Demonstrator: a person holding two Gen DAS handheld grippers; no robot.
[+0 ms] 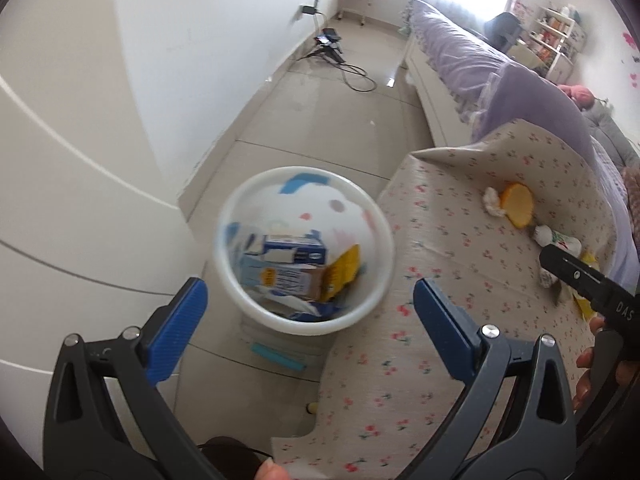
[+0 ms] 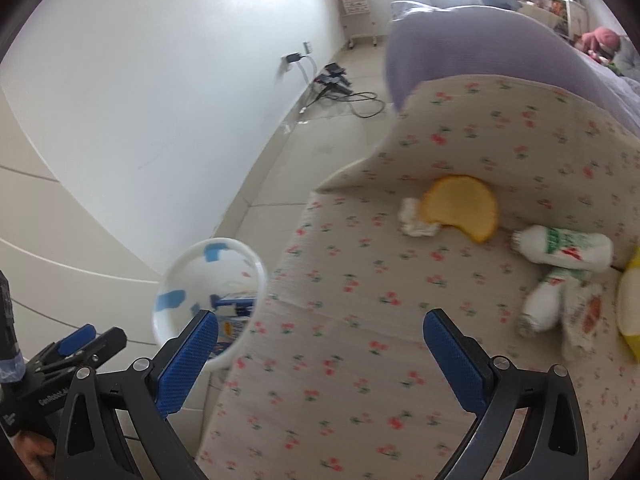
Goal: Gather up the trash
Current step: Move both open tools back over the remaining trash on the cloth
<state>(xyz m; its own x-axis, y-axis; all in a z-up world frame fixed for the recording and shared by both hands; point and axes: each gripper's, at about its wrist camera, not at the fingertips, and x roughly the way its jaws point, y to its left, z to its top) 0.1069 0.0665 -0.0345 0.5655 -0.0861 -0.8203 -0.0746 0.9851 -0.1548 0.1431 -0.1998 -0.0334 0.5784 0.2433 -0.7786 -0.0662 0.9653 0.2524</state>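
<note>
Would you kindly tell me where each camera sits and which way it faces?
Left wrist: on the left gripper, looking down into the bin beside the table; its open fingers, a thumb and the right gripper's tip show.
Right wrist: on the right gripper, facing the peel, tissue and bottles; its open fingers show.
Shared: bin, table, peel, tissue, bottles.

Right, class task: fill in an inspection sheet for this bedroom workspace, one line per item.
Surface: floral cloth on a bed edge, rumpled.
Job's things: peel, tissue, two white bottles on the cloth; bin on the floor beside it, holding cartons.
Clutter: yellow item at the cloth's right edge, unclear.
Grippers: left gripper over the bin, jaws open, empty; right gripper over the cloth, jaws open, empty.
Cables: black cable on the floor by the wall.
Surroundings: purple bedding, shelves.
</note>
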